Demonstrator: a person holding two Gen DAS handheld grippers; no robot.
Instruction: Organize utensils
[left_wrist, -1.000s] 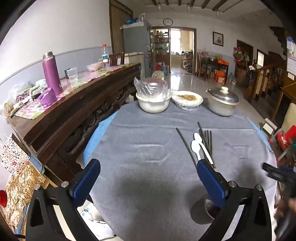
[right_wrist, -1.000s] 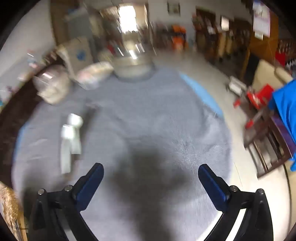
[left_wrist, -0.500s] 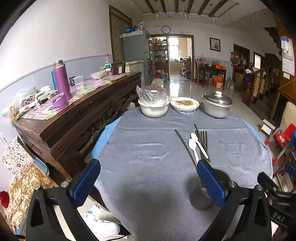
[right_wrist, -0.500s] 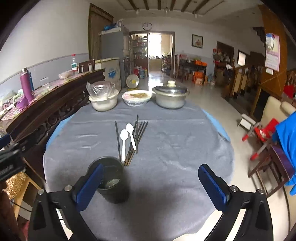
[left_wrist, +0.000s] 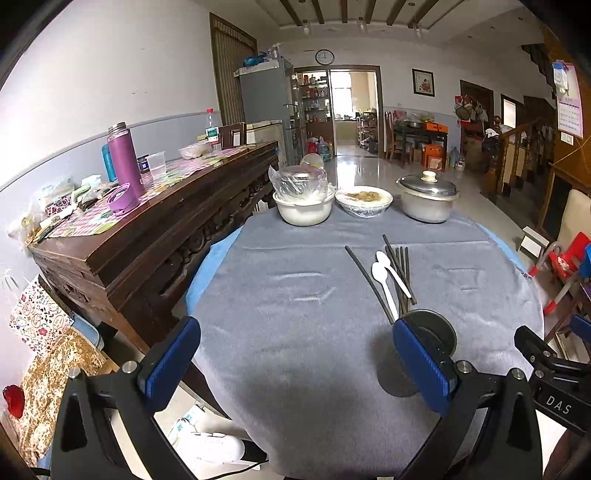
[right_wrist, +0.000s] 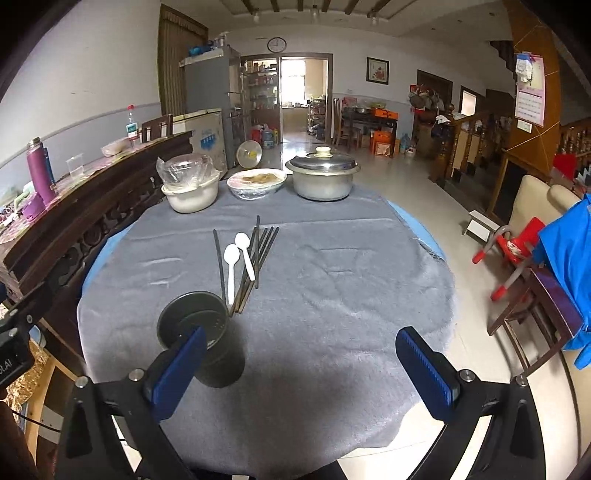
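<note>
Two white plastic spoons (right_wrist: 232, 264) (left_wrist: 384, 282) lie on the grey tablecloth among several dark chopsticks (right_wrist: 263, 248) (left_wrist: 402, 267). One chopstick (right_wrist: 219, 264) lies apart to their left. A dark round utensil holder (right_wrist: 201, 341) (left_wrist: 430, 332) stands upright just in front of them, empty as far as I can see. My left gripper (left_wrist: 295, 363) is open and empty over the near edge of the table, the holder behind its right finger. My right gripper (right_wrist: 303, 369) is open and empty, the holder behind its left finger.
At the table's far edge stand a white bowl with a plastic cover (right_wrist: 190, 192), a dish of food (right_wrist: 256, 182) and a lidded metal pot (right_wrist: 323, 175). A dark wooden sideboard (left_wrist: 155, 229) runs along the left. Chairs (right_wrist: 517, 251) stand to the right.
Both grippers have pulled back and levelled, so the whole table now shows. The right view was blurred a second ago and is steady now. The utensils have not moved.
</note>
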